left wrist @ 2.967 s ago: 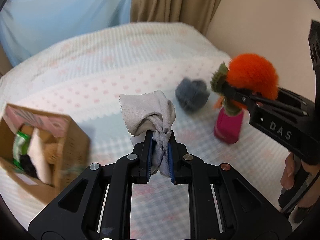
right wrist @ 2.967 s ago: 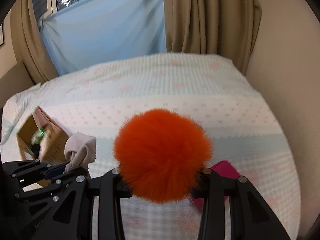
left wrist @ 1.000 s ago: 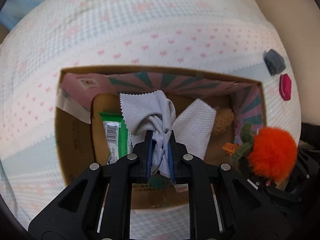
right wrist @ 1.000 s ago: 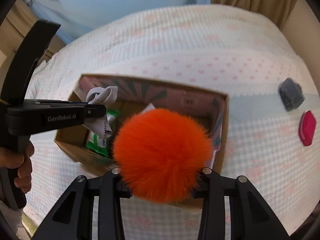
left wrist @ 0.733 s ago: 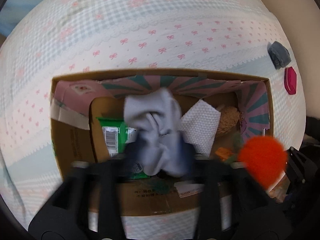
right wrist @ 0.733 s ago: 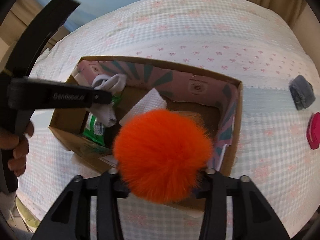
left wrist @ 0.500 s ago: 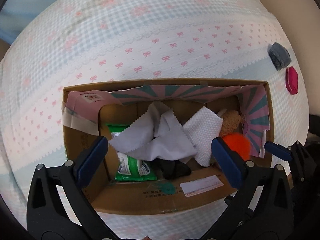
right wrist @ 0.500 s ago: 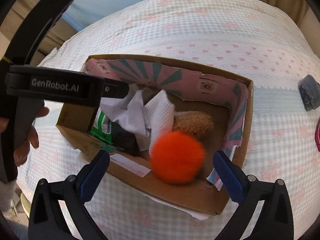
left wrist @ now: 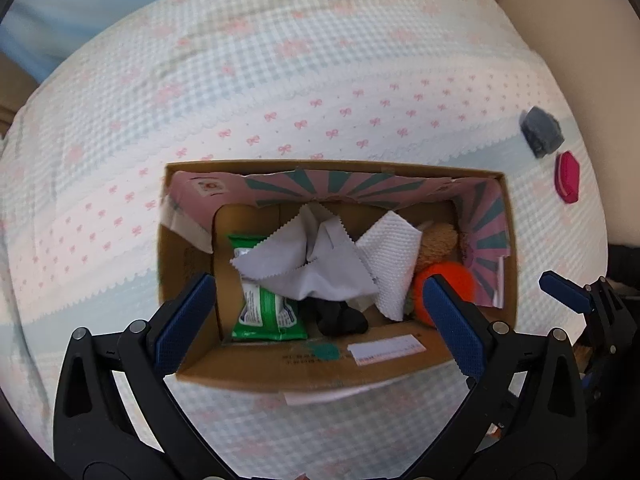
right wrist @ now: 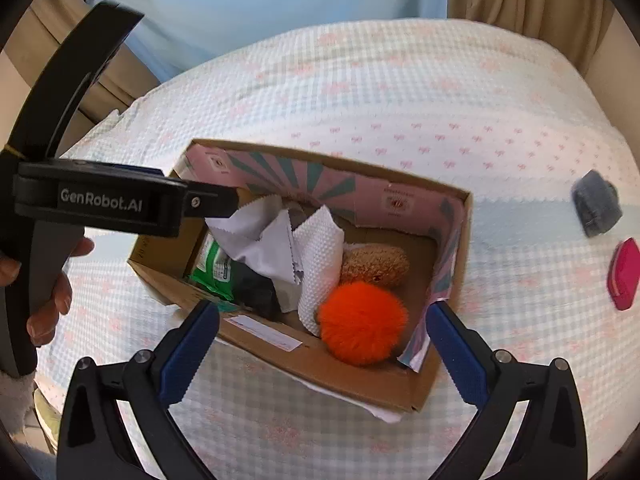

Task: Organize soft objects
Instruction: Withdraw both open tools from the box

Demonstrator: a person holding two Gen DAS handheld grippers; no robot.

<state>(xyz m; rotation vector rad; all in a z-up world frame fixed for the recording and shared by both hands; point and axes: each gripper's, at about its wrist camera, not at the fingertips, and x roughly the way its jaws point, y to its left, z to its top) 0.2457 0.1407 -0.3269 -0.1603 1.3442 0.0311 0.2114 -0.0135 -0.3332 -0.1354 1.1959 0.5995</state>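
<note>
Cardboard box (left wrist: 256, 368) on the bed (left wrist: 280, 80) serves as the collecting place, and everything else reads best against it. Both tools hover above its open top pointing steeply down: the left gripper (left wrist: 320, 322) over the box's left and middle part, the right gripper (right wrist: 324, 344) over the near right corner. Each set of jaws has just been opening and now stands spread wide with nothing between the blue pads, which fits a release straight above the opening so that soft things fall inside rather than onto the bedspread. The grey cloth (left wrist: 308, 264) lies crumpled in the middle of the box, draped partly over a green wipes packet (left wrist: 264, 312) and a black soft item (left wrist: 340, 316), touching a white paper towel (left wrist: 394, 256) to its right. The orange pompom (right wrist: 362, 322) rests in the box's near right corner, just beside a tan plush toy (right wrist: 376, 266) and against the towel's lower edge. Outside the box, well apart to its right on the bed, a grey fuzzy item (right wrist: 596, 204) and a pink pouch (right wrist: 624, 274) lie near each other; judging by the task, these look like the next things to gather. A hand (right wrist: 52, 292) grips the left tool's handle at the box's left.
</note>
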